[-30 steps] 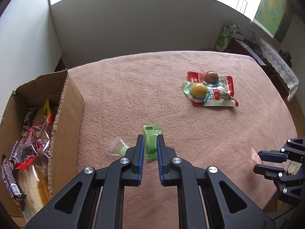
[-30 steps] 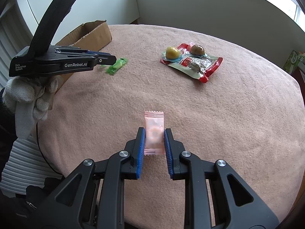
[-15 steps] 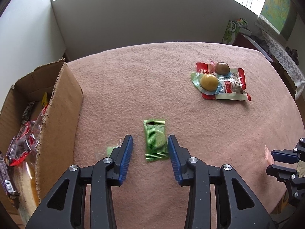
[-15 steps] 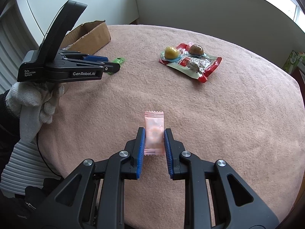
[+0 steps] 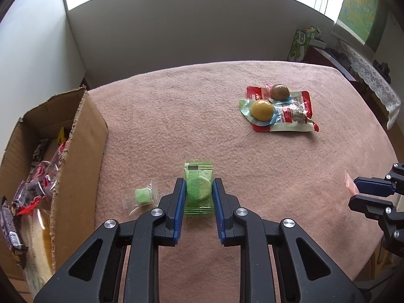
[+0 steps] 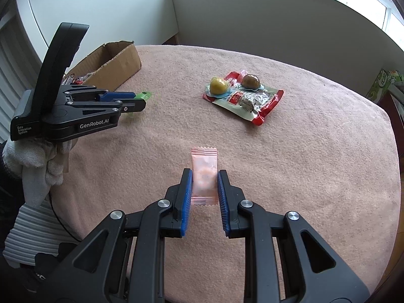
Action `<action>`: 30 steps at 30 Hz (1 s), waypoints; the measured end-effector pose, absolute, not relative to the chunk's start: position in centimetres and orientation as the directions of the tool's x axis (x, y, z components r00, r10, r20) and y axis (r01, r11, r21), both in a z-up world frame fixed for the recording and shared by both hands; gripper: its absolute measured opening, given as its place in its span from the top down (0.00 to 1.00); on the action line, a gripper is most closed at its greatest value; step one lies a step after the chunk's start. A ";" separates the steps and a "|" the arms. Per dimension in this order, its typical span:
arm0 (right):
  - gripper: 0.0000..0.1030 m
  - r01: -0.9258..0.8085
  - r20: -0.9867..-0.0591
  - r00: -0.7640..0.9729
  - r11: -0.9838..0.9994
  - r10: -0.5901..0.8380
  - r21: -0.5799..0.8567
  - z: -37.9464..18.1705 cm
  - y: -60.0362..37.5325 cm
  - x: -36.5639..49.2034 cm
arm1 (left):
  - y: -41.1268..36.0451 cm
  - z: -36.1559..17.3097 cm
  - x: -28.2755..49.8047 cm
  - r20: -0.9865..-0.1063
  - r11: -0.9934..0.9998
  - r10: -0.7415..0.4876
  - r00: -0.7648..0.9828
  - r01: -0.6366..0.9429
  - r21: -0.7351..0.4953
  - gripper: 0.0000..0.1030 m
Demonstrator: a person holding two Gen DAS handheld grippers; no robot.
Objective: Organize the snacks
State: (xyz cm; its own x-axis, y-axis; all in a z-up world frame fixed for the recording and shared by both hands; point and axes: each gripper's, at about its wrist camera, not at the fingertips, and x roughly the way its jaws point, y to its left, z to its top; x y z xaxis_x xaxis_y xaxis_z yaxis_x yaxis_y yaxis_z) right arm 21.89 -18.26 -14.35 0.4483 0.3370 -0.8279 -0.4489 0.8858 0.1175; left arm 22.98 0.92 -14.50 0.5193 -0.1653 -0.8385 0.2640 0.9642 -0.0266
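My left gripper (image 5: 197, 188) has its jaws closed against the sides of a green snack packet (image 5: 198, 188) lying on the pink tablecloth (image 5: 176, 116). My right gripper (image 6: 204, 178) is shut on a pink snack packet (image 6: 204, 174) and shows at the right edge of the left wrist view (image 5: 363, 192). The left gripper (image 6: 131, 101) also shows in the right wrist view with the green packet's tip (image 6: 144, 95) between its fingers. A small green candy in clear wrap (image 5: 142, 196) lies left of the left gripper.
An open cardboard box (image 5: 75, 136) with several wrapped snacks stands at the left, also in the right wrist view (image 6: 113, 63). A red and white pouch (image 5: 290, 113) with a yellow ball snack (image 5: 261, 110) and a brown one (image 5: 279, 92) lies far right.
My left gripper opened wide, moved forward around the green packet, then closed on it. My right gripper stayed still, holding the pink packet.
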 end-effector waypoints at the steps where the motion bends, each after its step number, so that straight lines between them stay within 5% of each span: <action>1: 0.80 -0.453 -0.824 0.452 0.884 0.341 0.118 -14.0 -18.1 22.0 | 1.0 -14.1 22.6 -0.830 0.964 -0.170 0.531 0.263 -0.030 0.81; 12: 0.80 -0.513 -0.758 0.501 0.849 0.418 0.129 -9.6 -13.1 24.5 | 6.3 -8.8 18.5 -0.741 0.976 -0.204 0.640 0.194 -0.101 0.81; 30: 0.80 -0.672 -0.745 0.388 0.719 0.544 0.175 -7.4 4.5 31.8 | 19.2 -7.9 16.8 -0.714 0.992 -0.026 0.700 -0.071 -0.106 0.81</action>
